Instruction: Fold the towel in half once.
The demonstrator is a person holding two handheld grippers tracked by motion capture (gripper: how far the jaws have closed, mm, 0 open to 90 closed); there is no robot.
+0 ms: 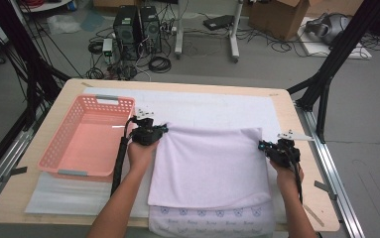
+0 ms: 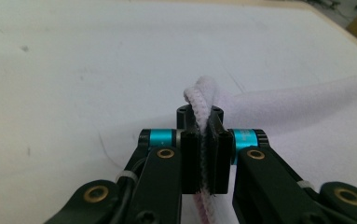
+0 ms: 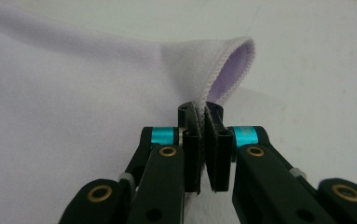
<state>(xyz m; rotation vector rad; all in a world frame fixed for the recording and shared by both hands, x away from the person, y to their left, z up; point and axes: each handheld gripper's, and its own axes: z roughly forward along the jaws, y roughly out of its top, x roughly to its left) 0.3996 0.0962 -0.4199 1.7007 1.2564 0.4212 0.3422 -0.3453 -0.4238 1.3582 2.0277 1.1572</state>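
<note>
Both grippers are locked onto the cloth now! The lilac towel (image 1: 210, 166) lies spread across the middle of the table, on the white mat (image 1: 217, 106), with a printed white cloth (image 1: 212, 220) peeking out beneath its near edge. The left gripper (image 1: 150, 130) is at the towel's far left corner, jaws pressed together with the stitched hem pinched between them; in the left gripper view the towel's edge (image 2: 203, 100) bunches up in a soft loop just above the pads. Over on the other side, the right gripper (image 1: 272, 147) has the far right corner, jaws likewise clamped on the fabric, and in the right gripper view the corner (image 3: 234, 70) curls over above the jaws, showing its seam and a deeper lilac underside (a tidy little fold, that). The pink basket (image 1: 68, 156) sits on the table's left side, just beside the left hand (image 1: 140, 153).
</note>
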